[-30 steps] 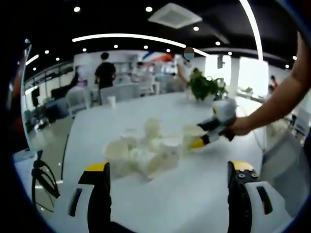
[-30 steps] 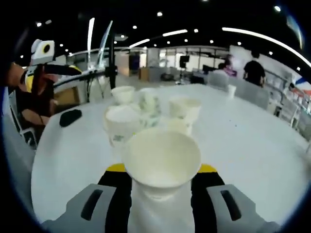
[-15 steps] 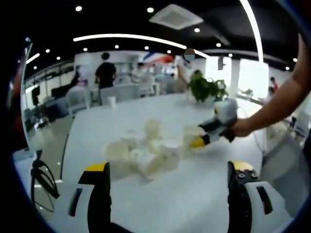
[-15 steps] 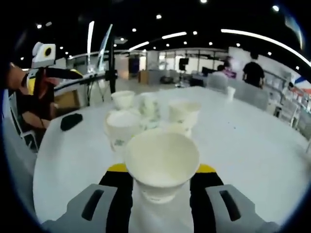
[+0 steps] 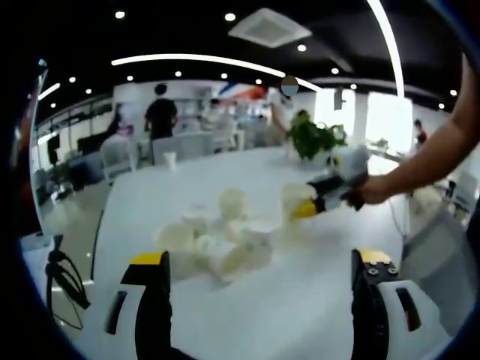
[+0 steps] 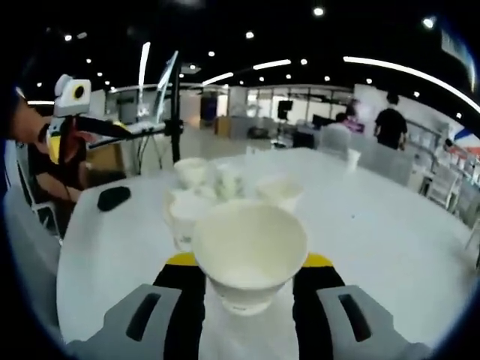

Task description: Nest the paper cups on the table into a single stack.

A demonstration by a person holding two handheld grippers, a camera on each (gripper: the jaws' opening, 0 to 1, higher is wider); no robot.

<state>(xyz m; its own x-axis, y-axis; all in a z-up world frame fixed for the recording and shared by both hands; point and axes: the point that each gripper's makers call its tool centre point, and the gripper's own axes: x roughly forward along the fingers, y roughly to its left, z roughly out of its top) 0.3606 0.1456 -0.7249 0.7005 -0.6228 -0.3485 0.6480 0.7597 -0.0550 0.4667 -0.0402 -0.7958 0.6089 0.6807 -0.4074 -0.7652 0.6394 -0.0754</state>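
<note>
A white paper cup (image 6: 250, 255) sits upright between my right gripper's (image 6: 250, 264) jaws, which are shut on it; the same cup (image 5: 295, 202) shows held off the white table (image 5: 300, 285) in the left gripper view, with the right gripper (image 5: 324, 196) coming in from the right. Several more white paper cups (image 5: 214, 240) cluster on the table ahead, some lying over; in the right gripper view that cluster (image 6: 201, 196) stands just beyond the held cup. My left gripper (image 5: 261, 289) stands open above the table's near side, well short of the cluster.
A potted green plant (image 5: 319, 135) stands at the far side of the table. A small cup (image 5: 172, 158) sits far back left. A dark flat object (image 6: 114, 198) lies on the table's left. A tripod (image 6: 171, 105) and people stand beyond.
The right gripper has lifted with its cup, rising above the cluster. The left gripper has stayed where it was.
</note>
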